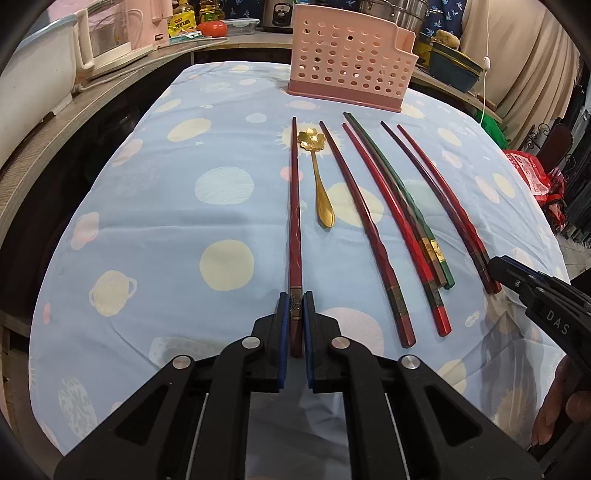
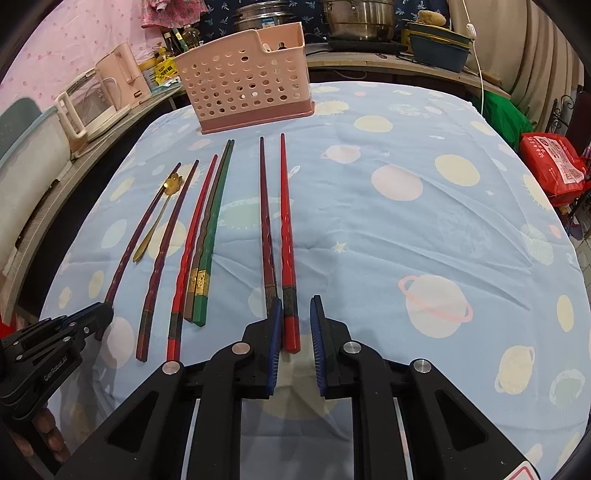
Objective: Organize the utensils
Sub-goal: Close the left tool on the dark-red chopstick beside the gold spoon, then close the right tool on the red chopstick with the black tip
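Several chopsticks lie side by side on the blue planet-print cloth (image 1: 166, 221), pointing at a pink perforated utensil basket (image 1: 347, 55) at the far end. My left gripper (image 1: 294, 302) is shut on the thick end of the leftmost dark red chopstick (image 1: 294, 206), which still rests on the cloth. A gold flower spoon (image 1: 319, 177) lies just right of it. My right gripper (image 2: 296, 308) is open, with its jaws astride the end of the bright red chopstick (image 2: 286, 236); a dark purple chopstick (image 2: 266, 229) lies just outside its left finger (image 2: 275, 332).
A red chopstick (image 1: 391, 221) and a green pair (image 1: 402, 199) lie in the middle. The basket also shows in the right wrist view (image 2: 247, 81). Counters with kettles (image 2: 92, 103), pots (image 2: 358, 18) and bottles ring the table. A red bag (image 2: 554, 162) sits at the right.
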A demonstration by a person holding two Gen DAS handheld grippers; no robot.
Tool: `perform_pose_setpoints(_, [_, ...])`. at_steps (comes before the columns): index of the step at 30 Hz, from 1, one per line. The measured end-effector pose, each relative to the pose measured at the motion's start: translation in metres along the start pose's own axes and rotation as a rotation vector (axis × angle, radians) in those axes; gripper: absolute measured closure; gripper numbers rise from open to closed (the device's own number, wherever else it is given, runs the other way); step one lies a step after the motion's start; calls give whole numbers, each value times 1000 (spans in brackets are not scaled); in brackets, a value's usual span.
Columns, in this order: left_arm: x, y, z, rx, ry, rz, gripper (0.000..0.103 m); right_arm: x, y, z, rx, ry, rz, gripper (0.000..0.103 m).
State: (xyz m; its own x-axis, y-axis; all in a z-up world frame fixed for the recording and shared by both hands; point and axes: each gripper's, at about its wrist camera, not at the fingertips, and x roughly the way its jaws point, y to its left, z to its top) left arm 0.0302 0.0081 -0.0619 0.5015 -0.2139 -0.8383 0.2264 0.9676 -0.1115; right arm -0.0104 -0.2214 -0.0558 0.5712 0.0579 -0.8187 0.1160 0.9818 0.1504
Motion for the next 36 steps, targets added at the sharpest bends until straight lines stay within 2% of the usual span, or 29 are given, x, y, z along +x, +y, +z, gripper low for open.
perform_pose_setpoints(23, [0, 2, 0, -13, 0, -15, 96, 6, 3, -1, -14, 4, 6, 96])
perform_pose_setpoints(27, [-3, 7, 0, -51, 6, -51, 96, -1, 1, -1, -6, -10, 11, 96])
perform_pose_setpoints(36, [-27, 10, 3, -62, -33, -54, 96, -28, -2, 5, 11, -68, 34, 96])
